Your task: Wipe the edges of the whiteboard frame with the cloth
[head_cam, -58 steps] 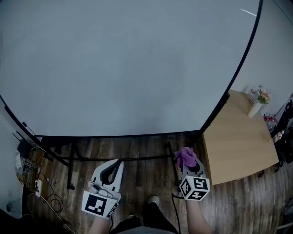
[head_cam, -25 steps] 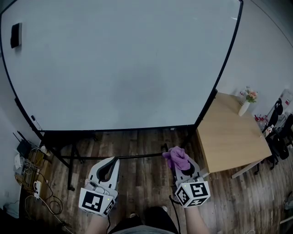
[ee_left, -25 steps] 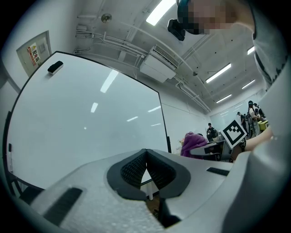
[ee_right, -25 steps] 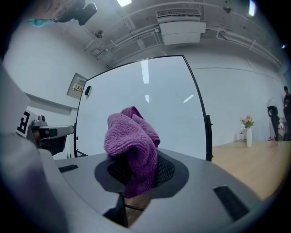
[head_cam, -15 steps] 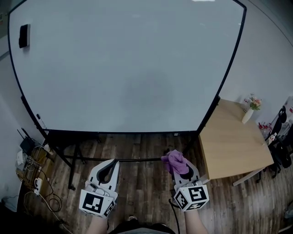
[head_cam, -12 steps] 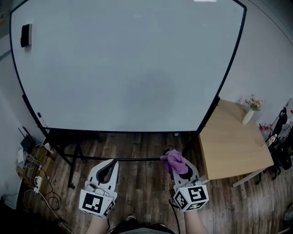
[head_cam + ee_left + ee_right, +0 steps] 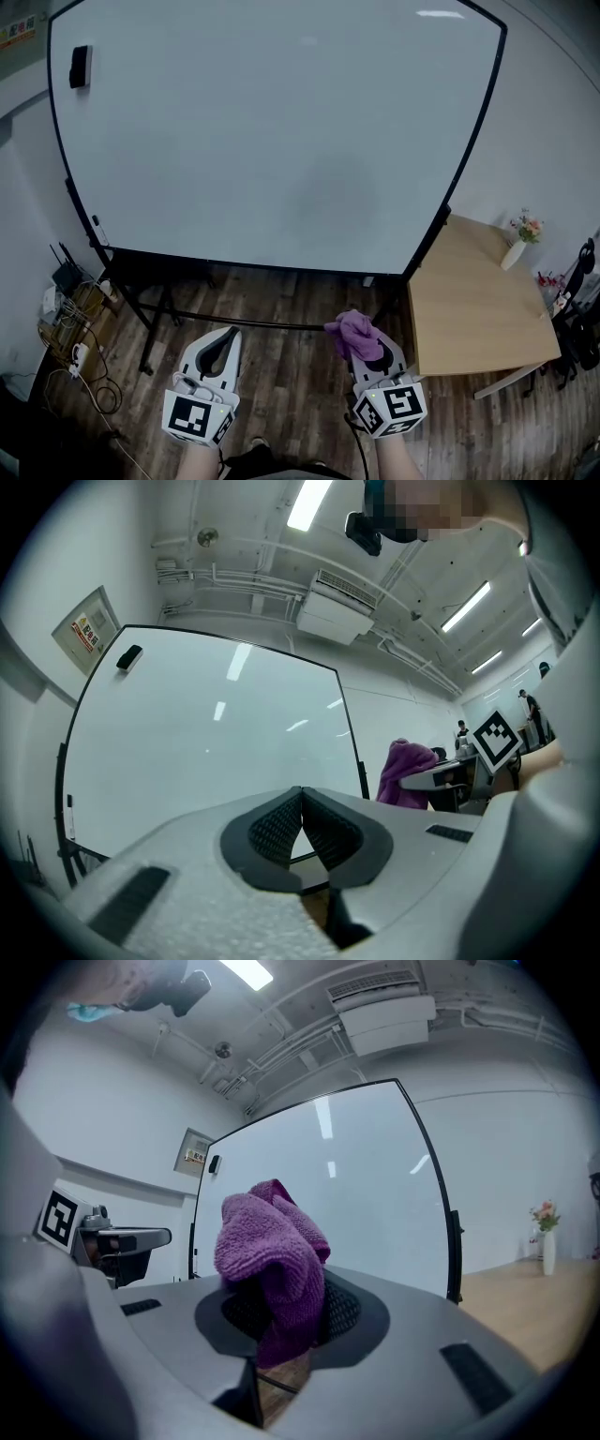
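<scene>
A large whiteboard with a thin black frame stands ahead on a black stand. My right gripper is shut on a bunched purple cloth, which sticks up between its jaws. It is held low, short of the board's bottom right corner. My left gripper is shut with nothing in it, its pads pressed together. In the left gripper view the cloth shows at the right beside the board's right frame edge.
A black eraser sticks to the board's upper left. A wooden table with a vase of flowers stands at the right. Cables and a power strip lie on the wooden floor at the left.
The head view has tilted up, so more of the board's top and left frame shows. Both grippers stay low in much the same place, the cloth still held.
</scene>
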Tool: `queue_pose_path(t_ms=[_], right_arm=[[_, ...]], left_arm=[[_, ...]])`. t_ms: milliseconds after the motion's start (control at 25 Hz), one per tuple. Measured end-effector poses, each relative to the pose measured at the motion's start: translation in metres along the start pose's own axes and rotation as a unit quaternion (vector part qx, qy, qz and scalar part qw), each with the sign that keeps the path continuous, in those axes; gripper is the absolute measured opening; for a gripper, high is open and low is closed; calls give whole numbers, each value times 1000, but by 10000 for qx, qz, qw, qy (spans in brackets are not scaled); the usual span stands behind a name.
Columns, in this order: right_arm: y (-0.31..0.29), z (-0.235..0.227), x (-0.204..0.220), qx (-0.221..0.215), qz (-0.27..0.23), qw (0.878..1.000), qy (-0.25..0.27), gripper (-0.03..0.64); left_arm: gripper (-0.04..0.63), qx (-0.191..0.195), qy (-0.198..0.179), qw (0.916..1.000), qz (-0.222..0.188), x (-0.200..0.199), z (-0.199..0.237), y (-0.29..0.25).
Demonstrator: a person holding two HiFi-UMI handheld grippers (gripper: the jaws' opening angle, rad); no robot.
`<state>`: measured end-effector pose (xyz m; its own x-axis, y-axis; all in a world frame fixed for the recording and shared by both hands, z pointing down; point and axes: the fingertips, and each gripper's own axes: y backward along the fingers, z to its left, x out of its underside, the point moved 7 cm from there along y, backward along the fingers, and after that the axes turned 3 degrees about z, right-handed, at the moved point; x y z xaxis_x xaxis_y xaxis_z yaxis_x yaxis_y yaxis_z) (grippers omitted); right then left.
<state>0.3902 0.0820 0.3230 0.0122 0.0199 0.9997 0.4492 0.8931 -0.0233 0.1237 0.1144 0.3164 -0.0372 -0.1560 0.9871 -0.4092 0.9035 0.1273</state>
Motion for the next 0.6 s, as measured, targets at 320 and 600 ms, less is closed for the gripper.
queue_pose_path(t_ms=[320,600], right_arm=[[23,-2,-2,-293,-35,9996,31,87],[42,-4,-3,-550,-107,9984,15,87]], left_arm=[[17,-370,-40,9993,-12,-9,-25,25],[17,-599,2,9982,-44,-15,-47,44]])
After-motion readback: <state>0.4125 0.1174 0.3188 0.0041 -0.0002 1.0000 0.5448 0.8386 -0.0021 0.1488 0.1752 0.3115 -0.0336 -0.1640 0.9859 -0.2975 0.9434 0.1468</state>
